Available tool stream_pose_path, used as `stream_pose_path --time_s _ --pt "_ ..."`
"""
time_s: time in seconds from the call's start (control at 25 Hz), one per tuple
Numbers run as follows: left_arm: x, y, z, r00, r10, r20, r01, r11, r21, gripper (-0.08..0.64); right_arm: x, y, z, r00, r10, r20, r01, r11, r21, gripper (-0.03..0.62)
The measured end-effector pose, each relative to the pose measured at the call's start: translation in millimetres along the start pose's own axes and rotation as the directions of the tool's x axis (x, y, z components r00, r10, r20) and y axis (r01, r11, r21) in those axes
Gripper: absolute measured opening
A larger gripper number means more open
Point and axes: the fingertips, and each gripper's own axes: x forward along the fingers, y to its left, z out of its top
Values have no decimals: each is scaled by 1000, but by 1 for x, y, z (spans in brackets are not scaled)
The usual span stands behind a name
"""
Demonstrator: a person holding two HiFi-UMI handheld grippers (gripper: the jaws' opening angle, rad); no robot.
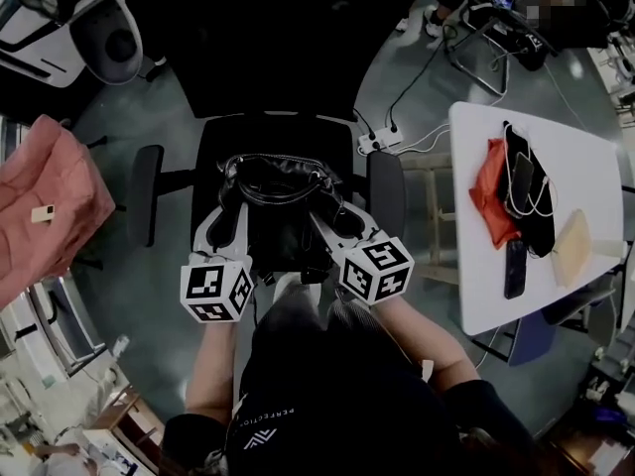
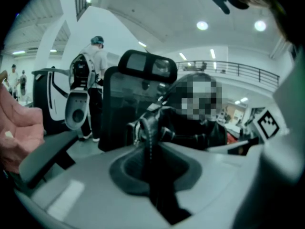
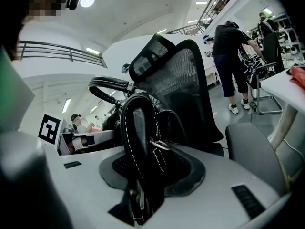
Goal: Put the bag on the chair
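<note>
- Fingers of the left gripper (image 1: 226,216) are seen pinched together on a dark strap at the left end of the bag (image 1: 278,194). In the left gripper view the strap (image 2: 149,128) is clamped upright between the grey fingers (image 2: 90,185).
- The bag is held over the seat of the chair (image 1: 208,152), in front of the backrest. Whether its base is already borne by the seat cannot be told.
- Its long axis is laid across the seat from left to right, so one end is given to each gripper and neither is judged nearer. The bag's body lies just ahead of both sets of fingers, toward the backrest.
- On the right gripper (image 1: 332,221) the fingers are closed on a stitched black handle (image 3: 136,137) fitted with a metal ring.
- The coming move is judged to turn on that crosswise hold: both ends would have to be lowered together so the bag is set down level.
- No brand is made out on the bag.
- A small tan tag on the pink cloth (image 1: 45,191) at far left is too small to be read.
- Black-and-white square markers, not letters, are carried on the grippers' cubes.
- Small white print on the person's dark top (image 1: 268,416) appears to read "PERFECTION", though faintly.
- Nothing legible is found on the white worktop (image 1: 476,266) at right.
</note>
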Motion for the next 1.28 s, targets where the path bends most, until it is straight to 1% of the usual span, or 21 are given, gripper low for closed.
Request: stream_pose_path --time_s 0.32,0.48,0.64,0.84,1.08,1.28 --pt "37 10 5 999 -52 -9 53 998 20 51 22 -21 8 997 -74 29 74 997 8 137" --pt "57 12 1 996 -80 -28 81 996 31 51 32 -34 5 992 -122 41 121 992 28 138" --pt "73 18 -5 994 -97 -50 99 994 45 49 43 -43 -1 988 -153 37 151 987 54 140" --pt "88 25 -17 992 -102 -78 107 992 66 49 56 -53 -14 985 -168 22 166 983 81 144" --pt "100 31 -39 986 -103 -132 112 992 63 49 66 -65 -37 983 -181 -44 185 975 121 156" --pt "107 39 -48 986 -100 -137 107 993 47 51 72 -66 -41 984 -173 -44 177 980 94 164"
